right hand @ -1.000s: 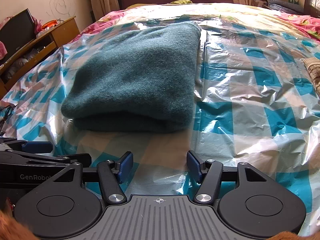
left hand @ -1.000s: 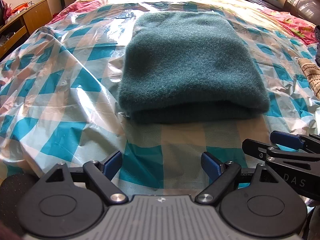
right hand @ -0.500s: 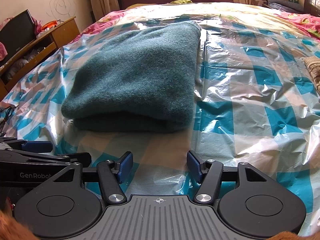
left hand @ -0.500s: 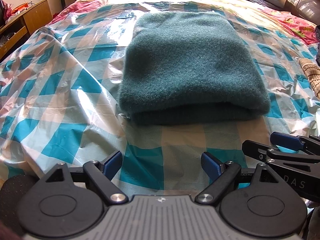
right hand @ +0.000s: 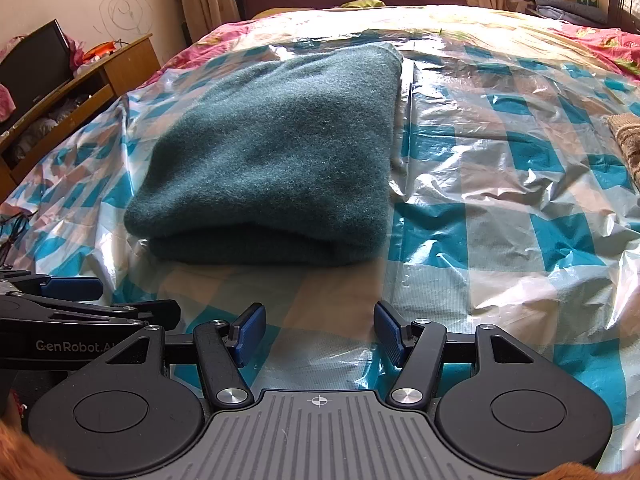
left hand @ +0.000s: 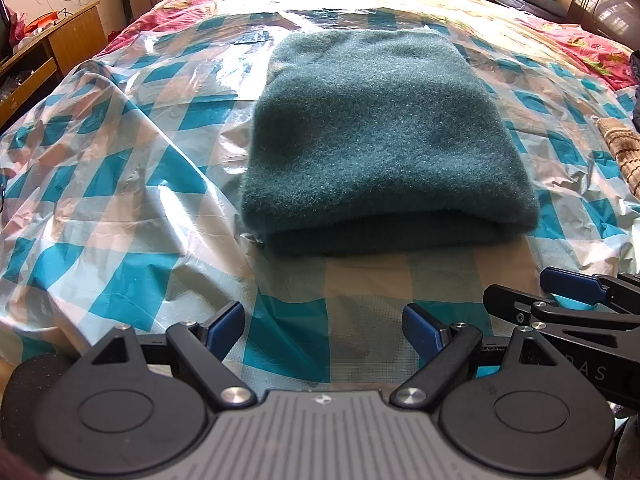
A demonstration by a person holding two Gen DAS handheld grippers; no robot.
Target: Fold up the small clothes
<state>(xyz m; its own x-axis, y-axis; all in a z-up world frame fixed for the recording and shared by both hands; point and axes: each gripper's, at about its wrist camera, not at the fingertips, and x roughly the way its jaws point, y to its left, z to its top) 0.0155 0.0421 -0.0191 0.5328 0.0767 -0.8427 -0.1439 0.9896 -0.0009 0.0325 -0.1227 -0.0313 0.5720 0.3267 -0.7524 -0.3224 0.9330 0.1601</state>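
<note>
A dark green fleece garment [left hand: 380, 140] lies folded in a thick rectangle on the blue-and-white checked plastic sheet [left hand: 120, 184] over the bed; it also shows in the right wrist view [right hand: 276, 160]. My left gripper [left hand: 324, 326] is open and empty, low over the sheet, short of the garment's near folded edge. My right gripper [right hand: 318, 330] is open and empty too, beside the left one and a little to the right of the garment. Each gripper shows at the edge of the other's view, the right gripper [left hand: 568, 300] and the left gripper [right hand: 72, 300].
A brown knitted cloth [left hand: 622, 152] lies at the sheet's right edge. A wooden desk [right hand: 80, 80] with a dark monitor stands left of the bed. Pink floral bedding [left hand: 584, 48] and the headboard are beyond the sheet.
</note>
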